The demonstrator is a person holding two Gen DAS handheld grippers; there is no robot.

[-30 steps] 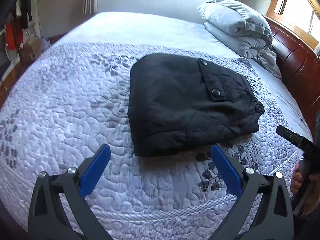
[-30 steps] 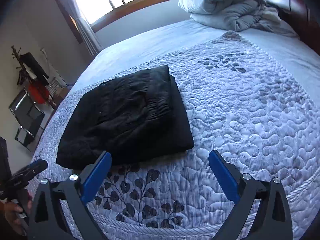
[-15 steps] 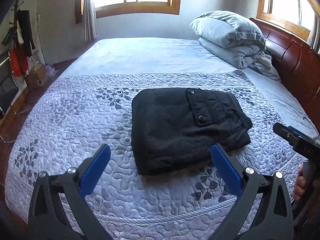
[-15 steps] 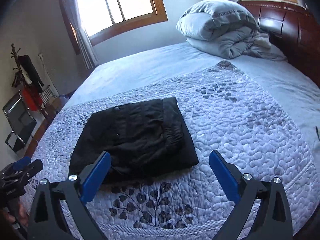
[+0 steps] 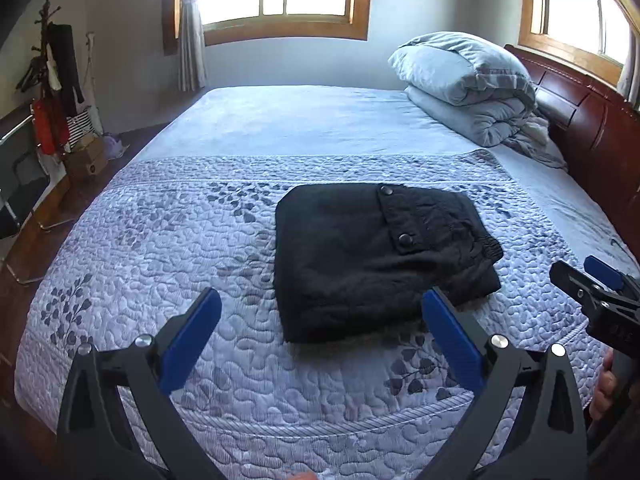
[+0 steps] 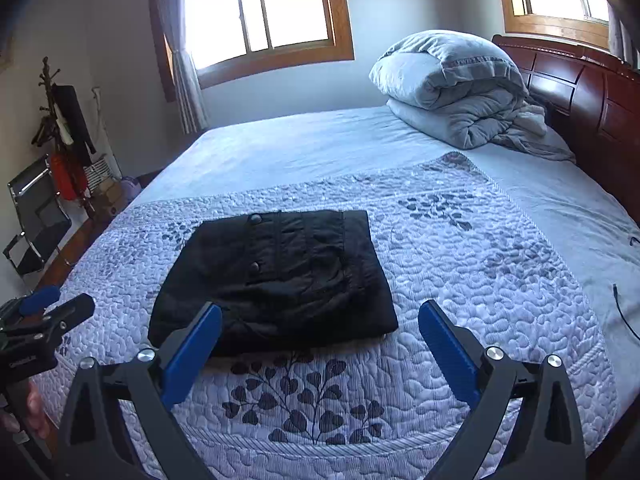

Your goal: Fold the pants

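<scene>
Black pants (image 5: 376,256) lie folded into a compact rectangle on the quilted bedspread (image 5: 160,240), a buttoned pocket flap facing up. In the right wrist view the same pants (image 6: 276,276) sit left of centre. My left gripper (image 5: 320,312) hangs open above the bed's near edge, short of the pants, with nothing between its blue pads. My right gripper (image 6: 320,328) is open too, held back from the pants and empty. Each view catches the other gripper at its edge, held by a hand (image 5: 604,388).
A folded grey duvet (image 5: 468,84) is piled at the head of the bed against the dark wooden headboard (image 5: 592,120). A coat rack (image 5: 56,72) with clothes, a box and a folding chair (image 6: 36,220) stand on the floor to the left.
Both grippers have pulled back and up from the bed, so the folded pants look smaller and farther away. Both stay open. The pants have not moved.
</scene>
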